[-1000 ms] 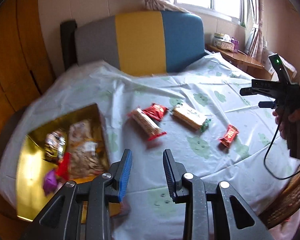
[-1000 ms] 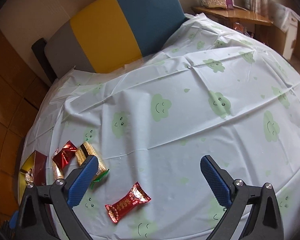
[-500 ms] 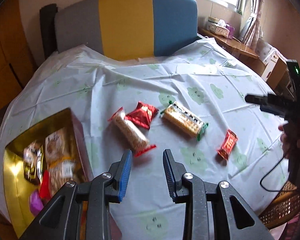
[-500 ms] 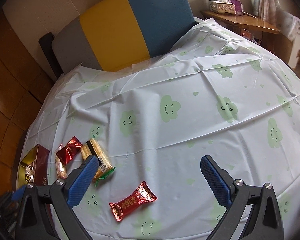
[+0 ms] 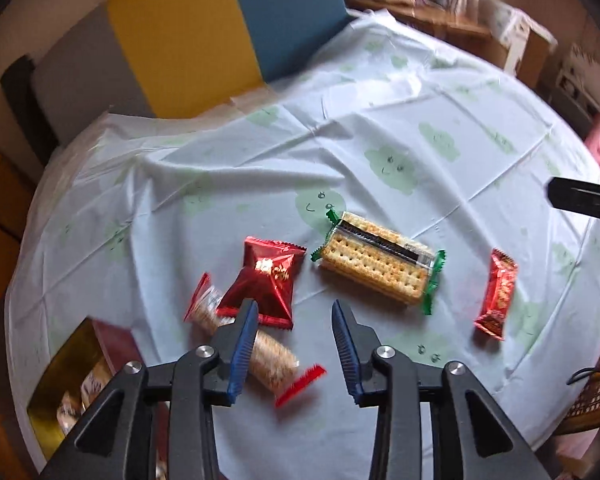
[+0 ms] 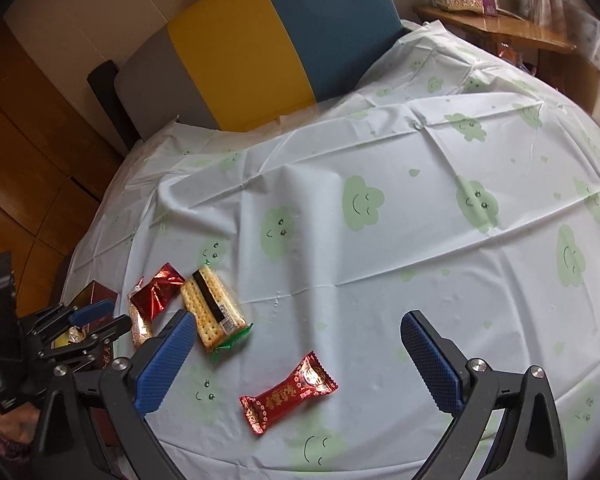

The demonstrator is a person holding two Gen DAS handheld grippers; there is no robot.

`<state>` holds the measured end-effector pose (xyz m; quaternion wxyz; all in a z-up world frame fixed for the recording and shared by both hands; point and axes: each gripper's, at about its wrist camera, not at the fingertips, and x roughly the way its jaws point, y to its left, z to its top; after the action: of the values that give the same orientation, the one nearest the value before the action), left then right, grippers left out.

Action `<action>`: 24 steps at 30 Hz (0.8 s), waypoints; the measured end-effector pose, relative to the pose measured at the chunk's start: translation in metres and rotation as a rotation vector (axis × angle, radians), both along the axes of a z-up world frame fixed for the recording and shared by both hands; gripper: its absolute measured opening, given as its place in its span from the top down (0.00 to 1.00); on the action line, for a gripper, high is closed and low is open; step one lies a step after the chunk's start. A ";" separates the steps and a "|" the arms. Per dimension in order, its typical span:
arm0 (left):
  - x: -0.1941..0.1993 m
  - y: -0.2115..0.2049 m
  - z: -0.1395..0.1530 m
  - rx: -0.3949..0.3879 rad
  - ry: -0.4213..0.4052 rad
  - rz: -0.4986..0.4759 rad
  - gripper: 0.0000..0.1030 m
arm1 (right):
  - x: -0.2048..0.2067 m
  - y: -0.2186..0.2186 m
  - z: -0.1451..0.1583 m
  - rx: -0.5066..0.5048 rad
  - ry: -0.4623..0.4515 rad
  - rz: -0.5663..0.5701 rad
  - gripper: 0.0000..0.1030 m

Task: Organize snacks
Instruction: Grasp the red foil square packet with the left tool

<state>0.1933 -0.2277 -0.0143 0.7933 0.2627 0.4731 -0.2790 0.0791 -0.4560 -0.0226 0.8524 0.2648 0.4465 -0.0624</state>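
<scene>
At the counter's point(image 5: 380, 128) left edge sits the gold box point(image 5: 66, 364), open-topped and already holding a few wrapped snacks, though which ones is too blurred to tell; a second ago it filled the lower left of the left wrist view, and now only its corner shows, because the left gripper point(image 5: 294, 344) has swung away from it toward the loose snacks and dipped closer to the cloth. Its fingers have just been opening and now stand partly spread with nothing between them, poised above the long cracker roll point(image 5: 260, 356) with red ends, which lies nearest the box. That reads as a drop-off finished and the next pick being lined up. Just beyond the roll lies the red foil packet point(image 5: 268, 280), overlapping its far end; further right is the green-ended cracker pack point(image 5: 376, 266), and nearer the counter's right edge the small red candy point(image 5: 496, 294). All four loose snacks lie where they did before. The right gripper point(image 6: 296, 356) hovers with its fingers spread wide and empty, the red candy on the cloth below the gap
</scene>
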 end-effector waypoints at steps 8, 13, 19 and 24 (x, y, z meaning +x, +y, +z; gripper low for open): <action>0.025 -0.012 -0.024 0.084 -0.006 -0.026 0.58 | -0.001 0.000 0.004 0.019 -0.016 0.000 0.00; 0.040 -0.019 -0.039 0.121 0.020 -0.052 0.58 | -0.001 0.002 0.004 0.012 -0.011 0.007 0.00; 0.044 -0.029 -0.054 0.150 0.008 -0.073 0.58 | 0.000 0.000 0.002 0.013 -0.007 -0.004 0.00; 0.038 -0.034 -0.057 0.159 -0.029 -0.078 0.62 | 0.000 0.002 0.004 -0.022 -0.015 0.003 0.00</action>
<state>0.2316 -0.2621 -0.0711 0.7653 0.3472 0.4713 -0.2676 0.0790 -0.4537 -0.0181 0.8586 0.2554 0.4398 -0.0641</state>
